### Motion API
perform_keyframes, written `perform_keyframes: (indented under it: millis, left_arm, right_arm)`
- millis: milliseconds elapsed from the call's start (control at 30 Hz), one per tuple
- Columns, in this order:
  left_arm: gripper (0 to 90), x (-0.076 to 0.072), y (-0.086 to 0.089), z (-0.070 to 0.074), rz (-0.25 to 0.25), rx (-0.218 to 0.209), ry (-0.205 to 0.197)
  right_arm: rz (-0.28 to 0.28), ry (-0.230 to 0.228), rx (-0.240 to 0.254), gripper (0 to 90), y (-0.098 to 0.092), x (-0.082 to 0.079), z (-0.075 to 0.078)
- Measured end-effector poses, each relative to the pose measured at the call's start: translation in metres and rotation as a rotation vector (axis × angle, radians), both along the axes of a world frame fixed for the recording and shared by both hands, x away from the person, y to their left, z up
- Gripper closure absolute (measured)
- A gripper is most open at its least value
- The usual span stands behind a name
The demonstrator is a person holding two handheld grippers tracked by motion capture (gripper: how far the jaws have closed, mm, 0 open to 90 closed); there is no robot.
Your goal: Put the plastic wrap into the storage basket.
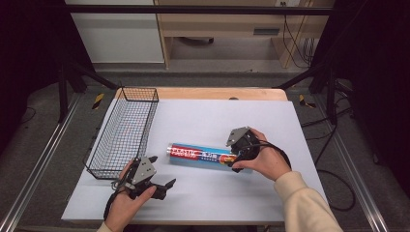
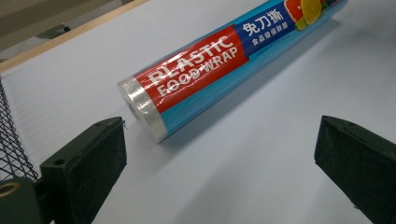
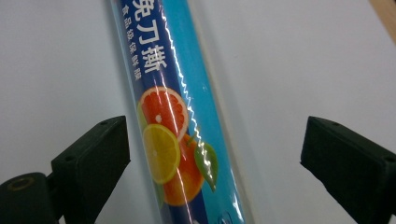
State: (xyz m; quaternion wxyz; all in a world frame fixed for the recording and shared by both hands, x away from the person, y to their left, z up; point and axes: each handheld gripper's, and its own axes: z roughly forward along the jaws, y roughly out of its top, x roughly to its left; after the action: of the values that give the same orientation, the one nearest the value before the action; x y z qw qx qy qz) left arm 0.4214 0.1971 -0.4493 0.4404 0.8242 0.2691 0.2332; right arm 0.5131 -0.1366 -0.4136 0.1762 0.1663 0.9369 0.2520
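Plastic food wrap roll (image 1: 202,155), one item: we are finding it lying on its side on the white worktop (image 1: 203,121), just right of the wire basket (image 1: 126,130) and well apart from any edge. We are counting one roll, one basket, two grippers.

Handling, as we are judging it: a long, stiff cylinder, probably light to moderate in weight, sealed in glossy film that is likely slippery. Being round, it is liable to roll if nudged from the side. We are rating it sturdy, not fragile, though hard squeezing could dent the tube.

Where to take hold: we are favouring a grip across the barrel, pads on opposite sides, near the middle for a one-handed lift, or one gripper at each end to keep it level.

Right gripper (image 1: 236,157): its fingers are standing wide, straddling the fruit-printed end of the roll; in the right gripper view (image 3: 212,154) the pads are clear of the film on both sides, holding nothing.

Left gripper (image 1: 162,171): we are seeing it near the front left of the worktop, fingers wide and empty, aimed toward the clear-capped end of the roll (image 2: 224,65).
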Motion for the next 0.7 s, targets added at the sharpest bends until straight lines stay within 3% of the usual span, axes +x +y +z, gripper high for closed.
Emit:
perform_keyframes:
  millis: [200,367,700]
  left_arm:
    - [2.4,0.0,-0.001,-0.001,-0.007,0.004,0.006]
    - [2.4,0.0,-0.002,-0.002,-0.012,0.005,0.011]
    - [2.5,0.0,-0.003,-0.003,-0.027,0.005,0.022]
  right_arm:
    - [0.064,0.044,-0.028,9.8,0.013,0.009,-0.016]
    - [0.075,0.093,-0.045,12.1,0.021,0.017,-0.028]
    - [0.103,0.178,-0.097,26.5,0.027,0.025,-0.039]
